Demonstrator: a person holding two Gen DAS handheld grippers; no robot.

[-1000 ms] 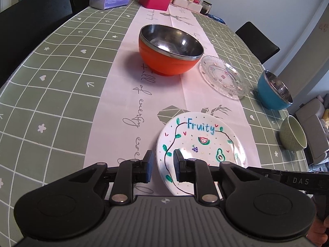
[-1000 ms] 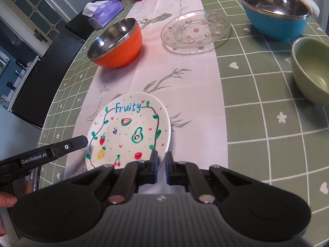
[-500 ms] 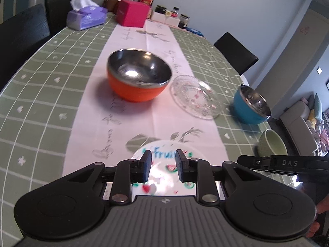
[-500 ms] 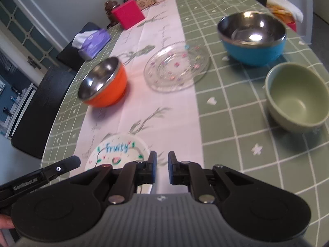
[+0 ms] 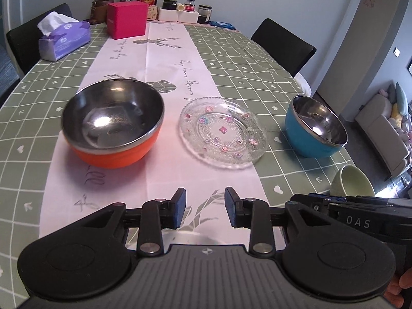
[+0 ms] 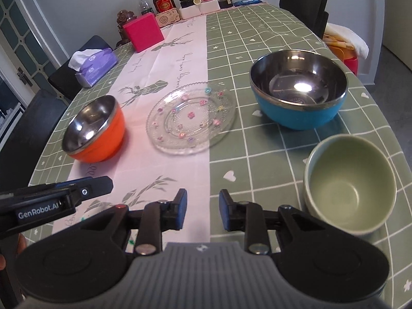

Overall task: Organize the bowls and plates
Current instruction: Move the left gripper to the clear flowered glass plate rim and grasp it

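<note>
My left gripper (image 5: 205, 202) hovers over the white runner with its jaws opening and nothing between them. Ahead of it stand an orange steel-lined bowl (image 5: 113, 126), a clear glass plate (image 5: 222, 132), a blue bowl (image 5: 316, 132) and a pale green bowl (image 5: 352, 180). My right gripper (image 6: 202, 202) is also opening and holds nothing. The green bowl (image 6: 350, 182) sits close on its right, with the blue bowl (image 6: 298, 90), glass plate (image 6: 190, 121) and orange bowl (image 6: 94, 128) beyond. The painted fruit plate is almost wholly hidden under the grippers.
A purple tissue box (image 5: 64, 40), a pink box (image 5: 127, 19), and bottles and jars (image 5: 185, 10) stand at the table's far end. Black chairs (image 5: 283, 42) line both sides. The green bowl sits near the right table edge (image 6: 401, 159).
Both grippers drew back and up from the painted fruit plate, which slipped out of view beneath them. Both pairs of jaws went from shut or nearly shut to parted.
</note>
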